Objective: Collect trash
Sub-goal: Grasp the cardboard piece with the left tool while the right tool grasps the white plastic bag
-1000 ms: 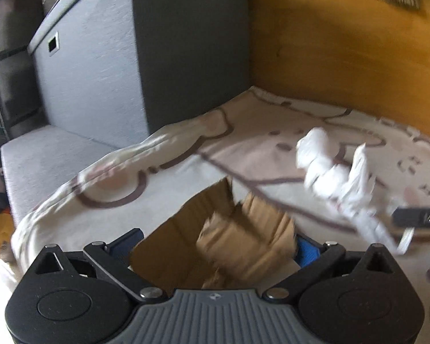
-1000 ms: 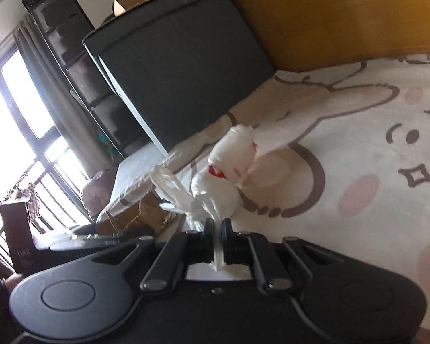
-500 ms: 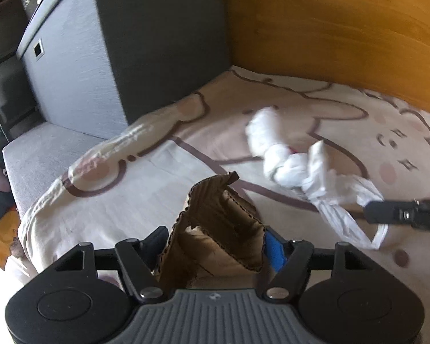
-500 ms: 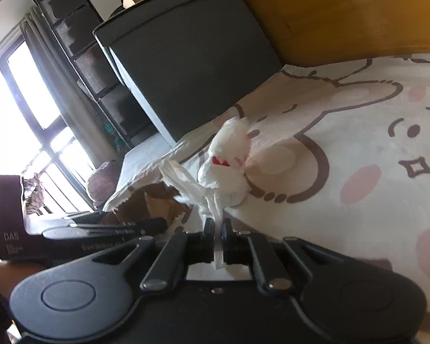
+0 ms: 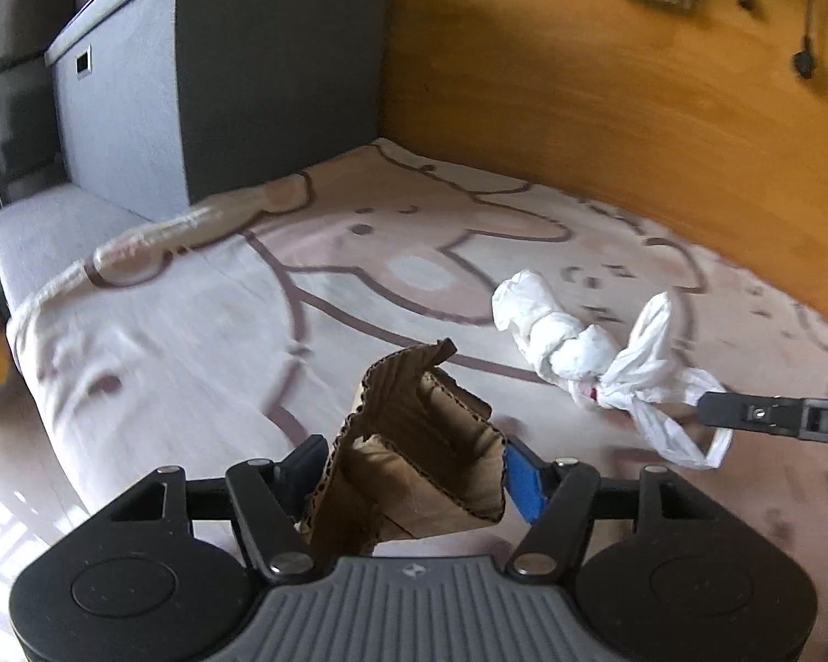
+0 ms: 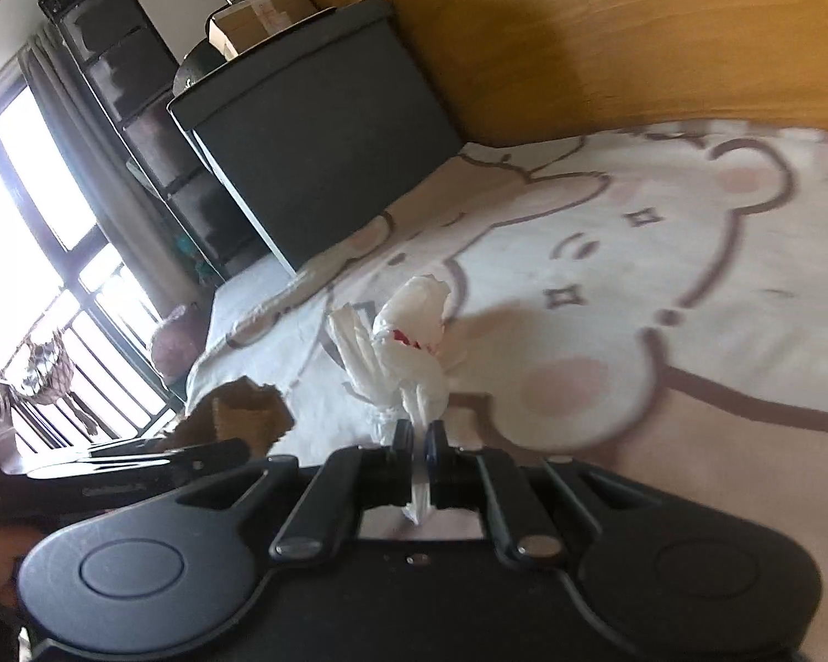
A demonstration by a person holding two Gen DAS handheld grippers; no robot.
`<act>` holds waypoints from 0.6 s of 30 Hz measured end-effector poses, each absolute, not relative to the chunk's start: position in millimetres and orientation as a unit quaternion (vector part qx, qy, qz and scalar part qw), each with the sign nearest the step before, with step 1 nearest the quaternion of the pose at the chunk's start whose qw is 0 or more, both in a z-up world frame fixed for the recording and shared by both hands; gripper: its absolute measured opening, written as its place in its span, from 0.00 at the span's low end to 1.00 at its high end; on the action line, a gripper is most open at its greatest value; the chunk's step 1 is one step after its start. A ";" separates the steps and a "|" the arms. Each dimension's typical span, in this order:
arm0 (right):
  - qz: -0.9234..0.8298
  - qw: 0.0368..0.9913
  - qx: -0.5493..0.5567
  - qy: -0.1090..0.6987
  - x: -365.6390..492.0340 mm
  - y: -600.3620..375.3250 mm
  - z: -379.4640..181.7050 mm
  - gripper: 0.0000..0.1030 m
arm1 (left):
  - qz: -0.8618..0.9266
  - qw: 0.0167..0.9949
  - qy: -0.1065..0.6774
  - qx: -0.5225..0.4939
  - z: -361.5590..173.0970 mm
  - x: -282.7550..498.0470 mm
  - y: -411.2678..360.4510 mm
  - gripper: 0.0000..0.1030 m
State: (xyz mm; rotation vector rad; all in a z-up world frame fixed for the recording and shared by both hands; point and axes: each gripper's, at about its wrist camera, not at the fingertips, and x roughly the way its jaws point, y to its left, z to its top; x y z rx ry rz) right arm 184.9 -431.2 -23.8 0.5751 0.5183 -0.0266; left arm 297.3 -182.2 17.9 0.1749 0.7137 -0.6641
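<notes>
The left gripper point(image 5: 411, 469), jaws just closing, pinches crumpled cardboard point(image 5: 414, 441); the right gripper point(image 6: 419, 449) pinches a knotted white plastic bag point(image 6: 408, 353), contents hidden.

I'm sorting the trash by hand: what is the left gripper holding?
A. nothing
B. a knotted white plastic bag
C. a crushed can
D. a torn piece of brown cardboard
D: the left gripper has its pads pressed on the torn brown cardboard; the right gripper pinches the white plastic bag.

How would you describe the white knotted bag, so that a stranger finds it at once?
Start at the bear-print blanket below the wooden wall. Above it, the right tool pinches a white knotted plastic bag. Unlike the brown torn cardboard beside it, it is white with a red spot.
</notes>
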 end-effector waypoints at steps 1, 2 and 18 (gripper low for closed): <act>-0.013 0.927 0.274 0.255 174.3 -432.8 -20.9 0.05 | -0.323 0.878 0.345 0.078 19.2 285.8 -182.8 0.66; -0.012 0.928 0.269 0.258 164.9 -433.5 -18.1 0.05 | -0.328 0.876 0.348 0.073 19.7 276.6 -183.5 0.66; 0.068 0.912 0.206 0.349 33.7 -427.2 10.5 0.22 | -0.325 0.880 0.346 -0.012 21.1 168.0 -184.0 0.64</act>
